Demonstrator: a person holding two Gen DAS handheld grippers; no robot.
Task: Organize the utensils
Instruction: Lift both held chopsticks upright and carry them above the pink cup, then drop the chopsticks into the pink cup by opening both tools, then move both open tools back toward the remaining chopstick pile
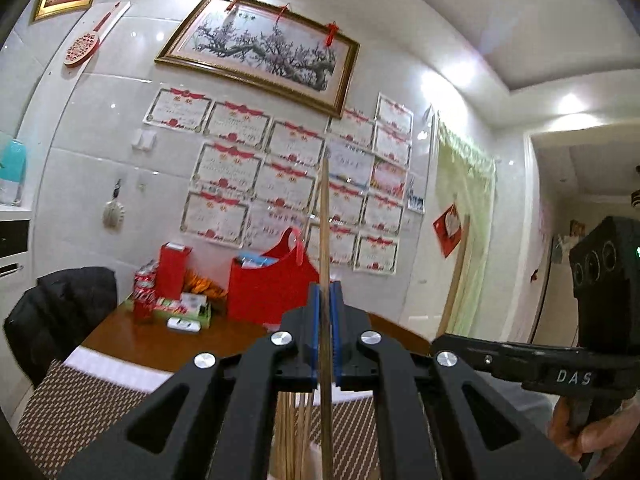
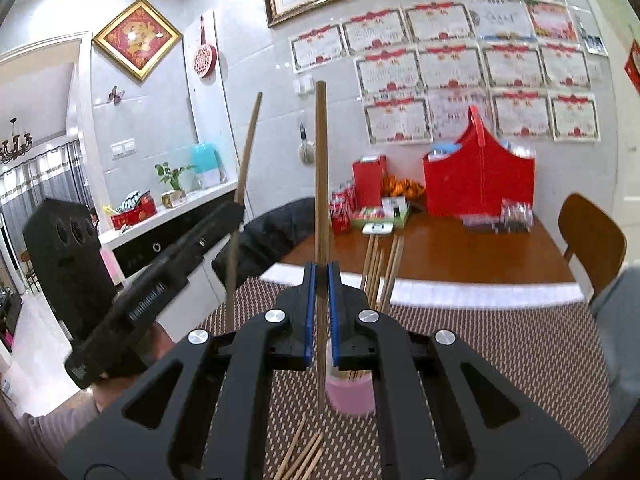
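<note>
Nearest the right wrist camera, the right gripper (image 2: 320,300) is clamped on a dark wooden chopstick (image 2: 321,168), its blue pads (image 2: 307,312) pressed to either side; the stick stands upright and reaches down in front of the pink cup (image 2: 350,398). That cup stands on the woven placemat (image 2: 500,344), just beyond the gripper, and light bamboo chopsticks (image 2: 376,264) rise out of it, leaning away. A few loose chopsticks (image 2: 302,456) lie on the mat on the near side of the cup.

Left of the cup, the left gripper (image 2: 236,204) is seen from the side, grasping a second dark chopstick (image 2: 244,184), which tilts slightly. In the left wrist view the left gripper (image 1: 326,320) pinches that second dark chopstick (image 1: 325,220) between blue pads (image 1: 316,320), with the bamboo chopsticks (image 1: 294,432) visible below it.

Beyond the cup and the mat's white edge lies the brown table (image 2: 460,252). Farther back on it, against the tiled wall, stand a red basket (image 2: 478,184), red soda cans (image 2: 342,208) and a red box (image 2: 370,180). A wooden chair (image 2: 592,240) sits to the right of the table.
</note>
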